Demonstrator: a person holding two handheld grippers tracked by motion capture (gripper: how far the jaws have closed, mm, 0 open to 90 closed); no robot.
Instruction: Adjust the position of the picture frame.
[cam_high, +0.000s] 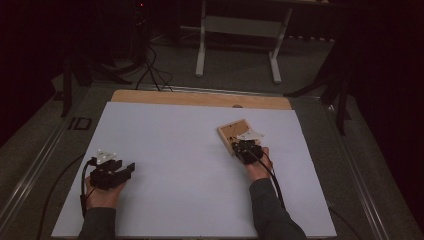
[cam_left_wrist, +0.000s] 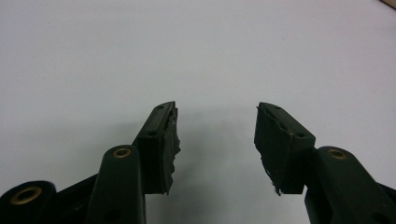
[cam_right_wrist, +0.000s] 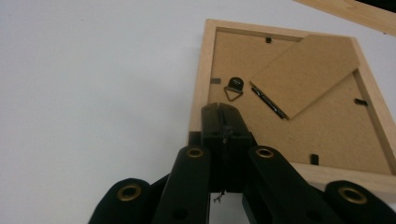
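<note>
One pressed-together right gripper (cam_right_wrist: 223, 109) over the picture frame (cam_right_wrist: 285, 98) at two o'clock could scratch its backing.

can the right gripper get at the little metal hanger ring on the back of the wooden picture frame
Probably yes: the right gripper, shut, sits over the wooden picture frame edge, and the triangular metal hanger ring lies just ahead, uncovered.

The picture frame (cam_right_wrist: 299, 107) in front of me lies face down and flat on the white sheet, its pale wooden rim around a brown fibreboard back. A triangular hanger ring (cam_right_wrist: 233, 90) sits on that back, and the easel stand (cam_right_wrist: 306, 74) lies folded across it.
</note>
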